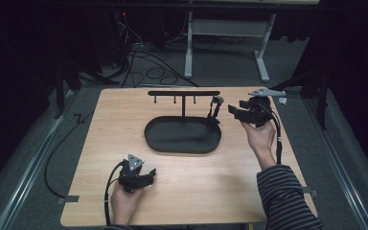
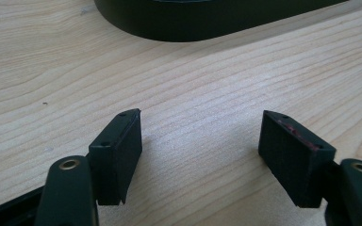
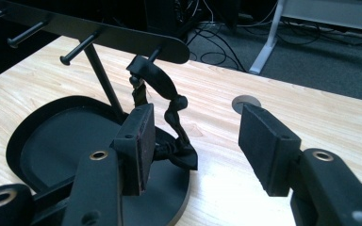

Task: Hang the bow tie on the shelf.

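Hair tie, a dark knotted band, hangs from the end peg of the black rack, its lower end resting over the rim of the oval tray at the rack's foot. The right gripper sits just beside it with jaws apart and nothing between them; the band lies just behind the left jaw in the right gripper view. If the aim is to leave it hanging, the gripper should back away level, so no jaw snags the loop. The left gripper rests low over the bench, jaws apart and empty. How the loop sits on the peg is hard to make out, and the other pegs look bare.
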